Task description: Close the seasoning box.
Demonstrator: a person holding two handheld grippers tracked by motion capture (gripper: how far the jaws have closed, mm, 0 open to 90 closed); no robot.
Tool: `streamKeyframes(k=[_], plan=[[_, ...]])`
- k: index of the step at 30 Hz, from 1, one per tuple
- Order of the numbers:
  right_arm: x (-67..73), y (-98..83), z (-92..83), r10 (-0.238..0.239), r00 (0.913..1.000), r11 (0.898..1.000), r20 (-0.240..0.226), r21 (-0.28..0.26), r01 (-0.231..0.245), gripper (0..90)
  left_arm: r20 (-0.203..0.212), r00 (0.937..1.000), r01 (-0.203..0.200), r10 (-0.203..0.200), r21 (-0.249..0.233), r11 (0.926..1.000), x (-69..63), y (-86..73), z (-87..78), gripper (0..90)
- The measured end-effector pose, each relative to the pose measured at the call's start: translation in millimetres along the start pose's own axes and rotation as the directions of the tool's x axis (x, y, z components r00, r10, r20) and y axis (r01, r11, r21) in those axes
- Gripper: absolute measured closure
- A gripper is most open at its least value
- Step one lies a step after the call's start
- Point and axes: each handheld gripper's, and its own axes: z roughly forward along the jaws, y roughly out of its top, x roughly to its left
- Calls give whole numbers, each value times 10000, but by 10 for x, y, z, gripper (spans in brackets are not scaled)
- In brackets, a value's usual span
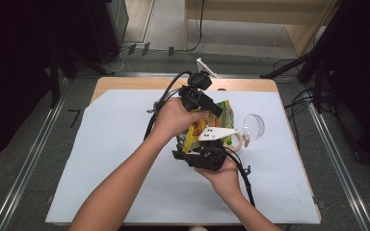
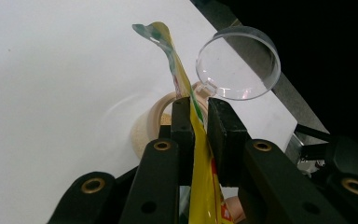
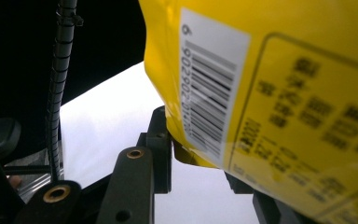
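Both hand-held grippers clamp a yellow packet above white sheet covering the wooden table.

The yellow-and-green plastic snack packet is hanging over the middle of the wooden bench, between the left gripper behind it and the right gripper before it. The clear round plastic lid and beige tape roll are lying just right of it.
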Motion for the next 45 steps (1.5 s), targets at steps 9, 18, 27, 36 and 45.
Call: streamKeyframes(k=[9, 18, 27, 36, 45], plan=[[-30, 1, 3, -33, 10000, 10000, 19, 48, 33, 685, 45, 10000, 47, -47, -53, 10000, 18, 9, 14, 815], [-27, 27, -3, 188, 9998, 9997, -104, 146, -187, 684, 37, 9999, 110, -110, 97, 9999, 42, 33, 10, 815], [-24, 44, -8, 196, 9996, 9997, -183, 164, -193, 682, -13, 9999, 133, -133, 117, 9998, 41, 41, 7, 814], [6, 44, -3, 172, 9996, 9997, -231, 155, -168, 683, 138, 9997, 195, -198, 240, 9995, 62, 42, 1, 814], [25, 29, -3, 97, 9999, 9999, -139, 107, -96, 689, 294, 9993, 228, -235, 242, 9994, 58, 38, 0, 813]])
